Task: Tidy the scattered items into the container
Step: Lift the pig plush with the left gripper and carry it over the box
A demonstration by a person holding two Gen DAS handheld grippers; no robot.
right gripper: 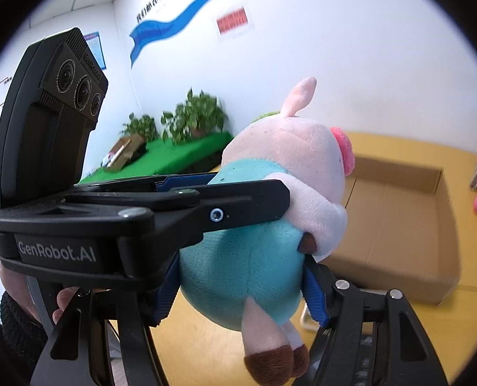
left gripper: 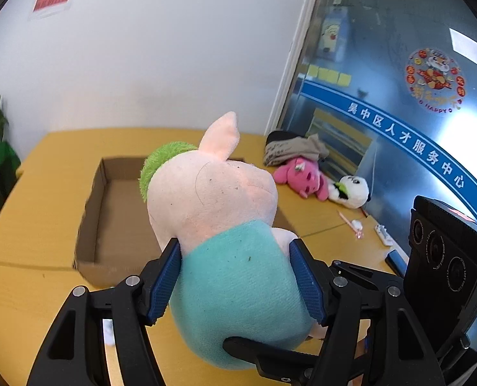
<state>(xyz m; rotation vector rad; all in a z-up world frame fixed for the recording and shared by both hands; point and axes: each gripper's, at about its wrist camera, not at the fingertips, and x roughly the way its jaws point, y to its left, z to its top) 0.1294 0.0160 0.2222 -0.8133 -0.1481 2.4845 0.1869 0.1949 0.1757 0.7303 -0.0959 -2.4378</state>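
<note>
- Left wrist view: the left gripper (left gripper: 238, 276) has its blue pads pressed into both sides of the plush pig (left gripper: 216, 212), clamped on the teal body.
- The pig is held off the yellow tabletop (left gripper: 45, 193), its pale pink head and one ear pointing away from the camera, a green tuft behind the head.
- Just beyond the pig lies the open cardboard box (left gripper: 103, 212), a shallow tray with nothing visible inside it.
- To the far right of the tabletop, against a glass partition, sit a pink plush toy (left gripper: 303, 177) and, touching it, a small panda plush (left gripper: 351, 189); behind them is a bundle of grey and black cloth (left gripper: 290, 148).
- A pink pen (left gripper: 351, 225) and a white power strip (left gripper: 383, 234) lie near the partition.
- Right wrist view: the right gripper (right gripper: 241, 292) also squeezes the pig's teal belly from both sides, lower down, with the brown-tipped legs dangling in front.
- The left gripper crosses this view from the left, one black finger lying across the pig's arm.
- A hand in a dark knitted sleeve (right gripper: 19, 318) grips the left tool's handle.
- Potted plants (right gripper: 193, 119) stand on a green shelf in the background.
</note>
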